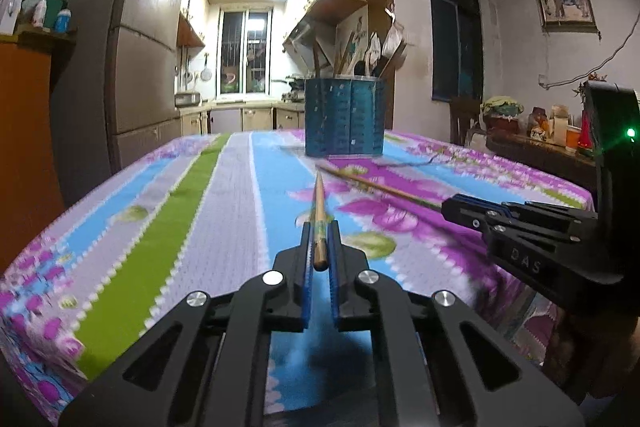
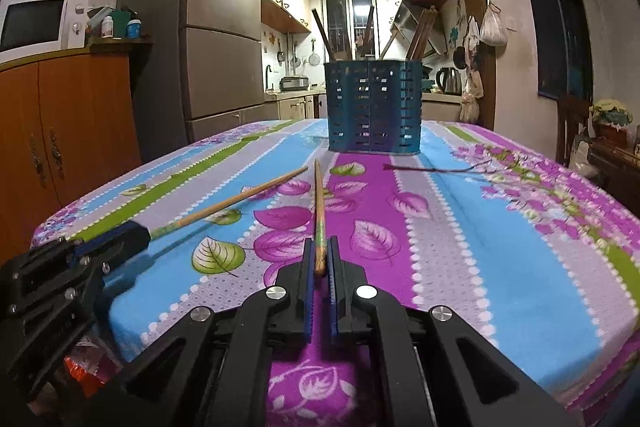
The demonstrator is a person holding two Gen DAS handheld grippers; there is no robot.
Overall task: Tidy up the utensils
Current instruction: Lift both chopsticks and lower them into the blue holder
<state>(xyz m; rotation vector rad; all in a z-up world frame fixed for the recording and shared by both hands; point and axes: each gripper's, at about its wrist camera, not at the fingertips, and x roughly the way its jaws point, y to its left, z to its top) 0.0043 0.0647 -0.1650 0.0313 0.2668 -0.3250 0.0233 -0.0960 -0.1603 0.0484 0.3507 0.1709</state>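
My left gripper (image 1: 320, 227) is shut on a wooden chopstick (image 1: 319, 203) that points forward toward the blue perforated utensil holder (image 1: 345, 117). My right gripper (image 2: 320, 243) is shut on a second wooden chopstick (image 2: 319, 203), also pointing at the holder (image 2: 374, 107). Each gripper shows in the other's view: the right one (image 1: 450, 205) with its chopstick (image 1: 380, 187), the left one (image 2: 140, 231) with its chopstick (image 2: 232, 201). Both are held just above the flowered tablecloth (image 2: 480, 211). The holder stands upright at the table's far end and holds several utensils.
A thin dark stick (image 2: 424, 169) lies on the cloth right of the holder, also seen in the left wrist view (image 1: 404, 163). A wooden cabinet (image 2: 72, 123) with a microwave (image 2: 36, 23) and a fridge (image 2: 216, 39) stand left. A side table with clutter (image 1: 540, 143) stands right.
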